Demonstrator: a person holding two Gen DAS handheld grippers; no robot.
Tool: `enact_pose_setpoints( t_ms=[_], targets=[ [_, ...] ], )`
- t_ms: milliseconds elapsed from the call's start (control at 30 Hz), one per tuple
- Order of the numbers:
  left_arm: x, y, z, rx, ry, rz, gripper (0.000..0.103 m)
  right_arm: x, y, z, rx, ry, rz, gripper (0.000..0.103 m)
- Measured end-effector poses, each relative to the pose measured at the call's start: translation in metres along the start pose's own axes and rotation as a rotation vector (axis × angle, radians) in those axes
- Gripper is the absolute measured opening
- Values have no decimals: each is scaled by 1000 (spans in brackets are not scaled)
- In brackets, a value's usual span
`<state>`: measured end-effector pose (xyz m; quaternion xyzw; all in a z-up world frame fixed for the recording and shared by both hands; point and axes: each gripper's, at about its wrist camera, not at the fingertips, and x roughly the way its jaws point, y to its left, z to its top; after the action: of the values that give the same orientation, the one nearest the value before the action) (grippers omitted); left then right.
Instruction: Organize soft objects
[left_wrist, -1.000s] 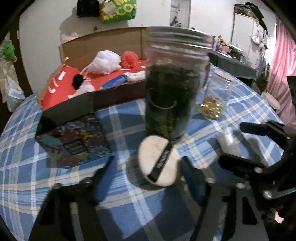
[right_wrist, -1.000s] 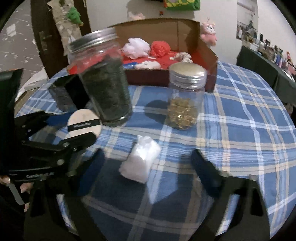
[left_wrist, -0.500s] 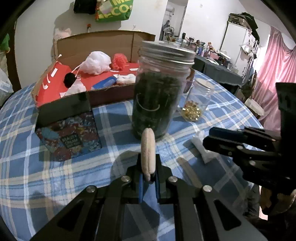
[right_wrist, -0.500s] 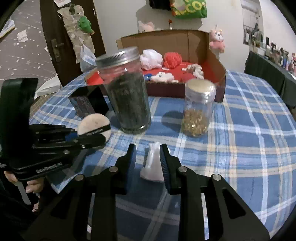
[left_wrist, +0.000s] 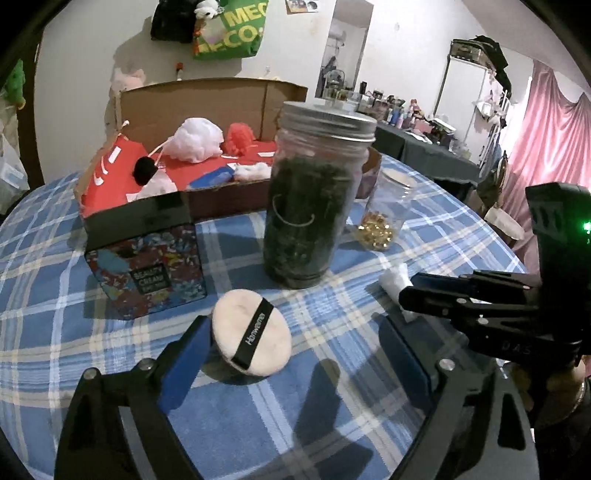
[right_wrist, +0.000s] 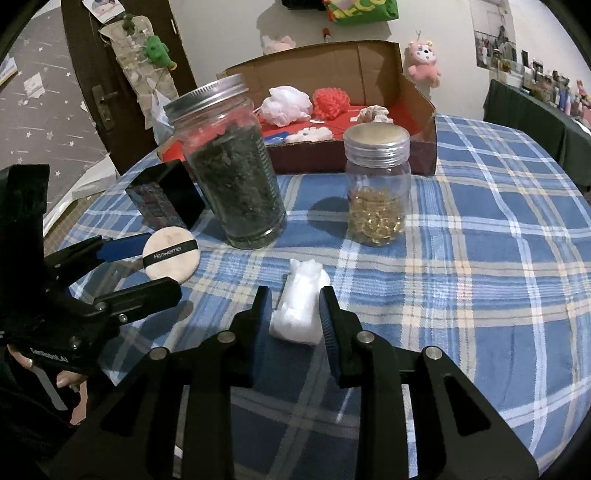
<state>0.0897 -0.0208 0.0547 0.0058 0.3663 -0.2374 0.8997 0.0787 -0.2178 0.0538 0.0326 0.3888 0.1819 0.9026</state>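
Observation:
A round beige powder puff (left_wrist: 253, 334) with a black band lies on the blue plaid cloth. It sits between the fingers of my left gripper (left_wrist: 295, 352), close against the left finger (left_wrist: 184, 354). The jaws are opening wide and the pads do not press on the puff. From the right wrist view the puff (right_wrist: 170, 254) lies beside the left gripper's fingers (right_wrist: 122, 251). My right gripper (right_wrist: 295, 314) is shut on a white cotton wad (right_wrist: 303, 288), which rests on the cloth. That wad (left_wrist: 393, 280) also shows at the tip of the right gripper (left_wrist: 424, 295).
A tall jar of dark green stuff (left_wrist: 310, 206) and a small jar of golden beads (right_wrist: 376, 192) stand just beyond the grippers. A colourful cream box (left_wrist: 147, 266) sits at left. Behind is a cardboard box (right_wrist: 417, 99) holding white and red poufs.
The left gripper shut on the puff and held it on edge, then opened; the puff now lies flat on the cloth. The right gripper closed on the cotton wad and stays shut.

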Motion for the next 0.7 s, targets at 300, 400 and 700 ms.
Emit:
enact_pose_setpoints(
  t_ms=[300, 400, 700],
  targets=[
    [-14, -7, 9, -43, -26, -206, 92, -6, -9, -2, 27, -17, 20, 26],
    [-11, -12, 11, -62, 0, -282, 92, -10, -14, -3, 46, -28, 33, 26],
    [4, -11, 6, -90, 35, -180, 94, -17, -23, -6, 62, -36, -5, 96]
  ],
)
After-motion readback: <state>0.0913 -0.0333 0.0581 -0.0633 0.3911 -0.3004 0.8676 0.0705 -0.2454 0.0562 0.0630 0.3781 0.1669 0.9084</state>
